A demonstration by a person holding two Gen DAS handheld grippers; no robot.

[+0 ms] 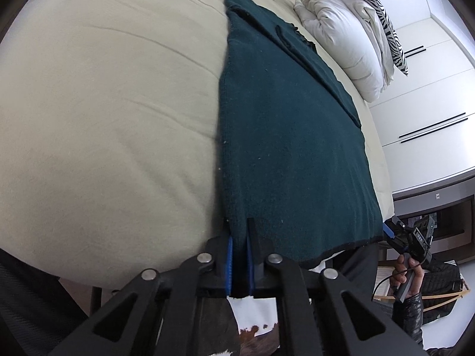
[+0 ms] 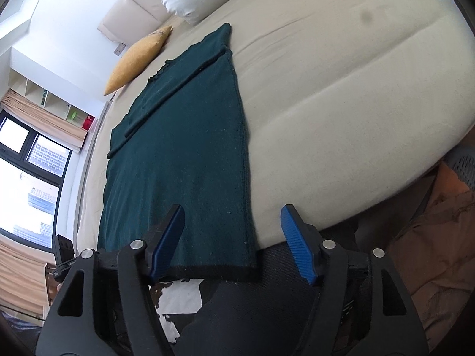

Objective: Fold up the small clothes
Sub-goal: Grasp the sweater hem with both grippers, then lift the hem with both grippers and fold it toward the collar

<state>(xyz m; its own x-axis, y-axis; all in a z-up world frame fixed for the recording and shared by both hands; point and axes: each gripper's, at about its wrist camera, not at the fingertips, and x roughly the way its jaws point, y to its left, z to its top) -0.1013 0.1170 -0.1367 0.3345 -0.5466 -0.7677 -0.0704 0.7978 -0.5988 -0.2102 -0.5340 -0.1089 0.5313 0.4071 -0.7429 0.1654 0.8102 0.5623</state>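
A dark green knitted garment (image 1: 285,136) lies flat and lengthwise on the cream bed, its black-trimmed hem hanging at the near edge. My left gripper (image 1: 240,231) is shut on the hem's left corner. In the right wrist view the same garment (image 2: 184,160) stretches away, with a folded sleeve across its far part. My right gripper (image 2: 231,216) is open, its blue pads either side of the hem's right corner, not holding it. The right gripper also shows in the left wrist view (image 1: 397,237), held by a hand.
A white duvet (image 1: 341,38) and a zebra cushion (image 1: 377,14) lie at the bed's far end. A yellow cushion (image 2: 136,59) lies beside the garment. White wardrobes (image 1: 430,103) stand to the right. A window (image 2: 26,172) is at left.
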